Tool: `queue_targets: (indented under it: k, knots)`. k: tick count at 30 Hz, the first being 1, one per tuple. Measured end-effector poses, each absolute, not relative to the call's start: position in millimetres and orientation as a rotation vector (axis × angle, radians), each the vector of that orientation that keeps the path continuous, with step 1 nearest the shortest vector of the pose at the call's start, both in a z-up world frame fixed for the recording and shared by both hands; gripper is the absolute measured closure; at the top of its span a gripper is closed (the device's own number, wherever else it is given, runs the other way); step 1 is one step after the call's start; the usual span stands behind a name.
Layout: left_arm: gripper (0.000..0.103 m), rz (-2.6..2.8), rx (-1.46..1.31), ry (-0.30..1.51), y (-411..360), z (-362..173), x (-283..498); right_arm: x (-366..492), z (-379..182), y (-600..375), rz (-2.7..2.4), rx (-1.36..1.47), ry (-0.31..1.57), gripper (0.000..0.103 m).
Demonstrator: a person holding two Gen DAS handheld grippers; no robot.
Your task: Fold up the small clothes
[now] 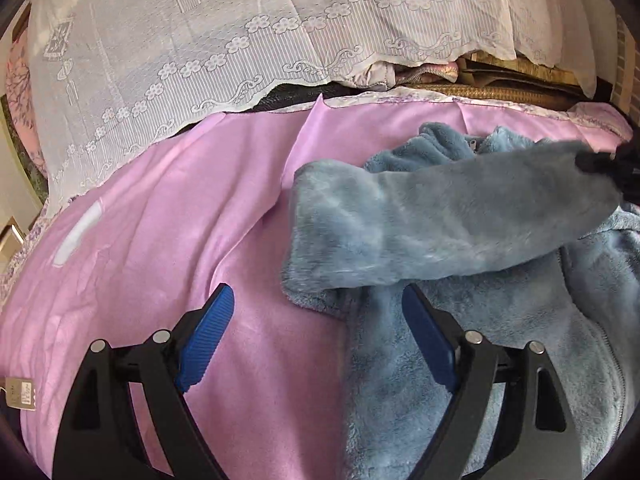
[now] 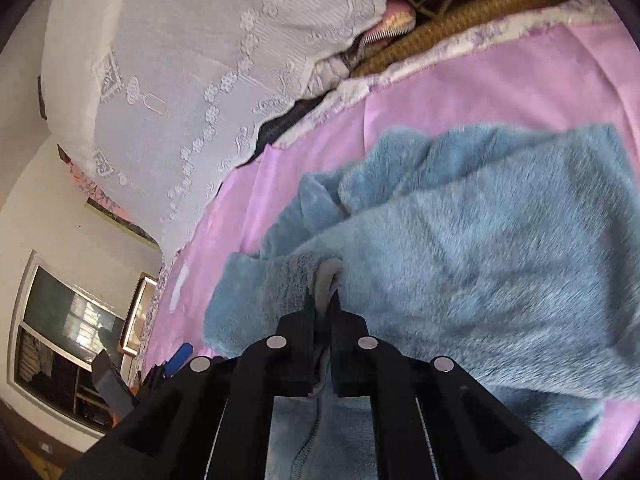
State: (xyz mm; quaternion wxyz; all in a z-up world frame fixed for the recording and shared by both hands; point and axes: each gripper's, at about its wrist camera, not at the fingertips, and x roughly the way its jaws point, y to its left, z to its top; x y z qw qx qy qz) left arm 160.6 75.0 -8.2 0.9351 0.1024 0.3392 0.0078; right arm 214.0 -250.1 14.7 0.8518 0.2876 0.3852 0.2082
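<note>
A small blue fleece jacket [image 1: 460, 320] with a front zipper lies on a pink sheet [image 1: 180, 220]. My left gripper [image 1: 316, 312] is open, low over the jacket's left edge, one blue pad [image 1: 208, 336] over the sheet and the other over the fleece. My right gripper [image 2: 323, 300] is shut on the jacket's sleeve [image 2: 460, 248] at its grey cuff and holds it lifted across the jacket body. In the left wrist view the sleeve [image 1: 420, 220] stretches from the right gripper [image 1: 616, 168] at the far right edge.
A white lace cloth [image 1: 200, 40] covers a pile at the back of the bed. Woven mats and bedding [image 1: 500, 84] lie behind the jacket. A window and cabinet [image 2: 68, 340] show at the left of the right wrist view.
</note>
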Motion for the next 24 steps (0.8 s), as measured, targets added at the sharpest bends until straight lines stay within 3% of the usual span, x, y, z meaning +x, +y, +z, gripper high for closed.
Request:
queue_targets:
  k: [5,15,19,23,24]
  knots:
    - [0.016,0.058,0.34,0.637,42,-2,173,218,19,-309,0.385,0.673,0.773,0.097]
    - [0.011,0.05,0.379,0.808,38,-27,194,239,-43,-348,0.257,0.743,0.895,0.097]
    - [0.011,0.017,0.281,0.772,51,-1,186,222,-11,-350,0.168,0.693,0.81,0.079]
    - [0.011,-0.081,0.209,0.748,38,24,194,210,25,-315,0.234,0.53,0.736,0.078]
    - [0.011,-0.101,0.199,0.749,31,26,199,212,26,-302,0.29,0.514,0.748,0.074]
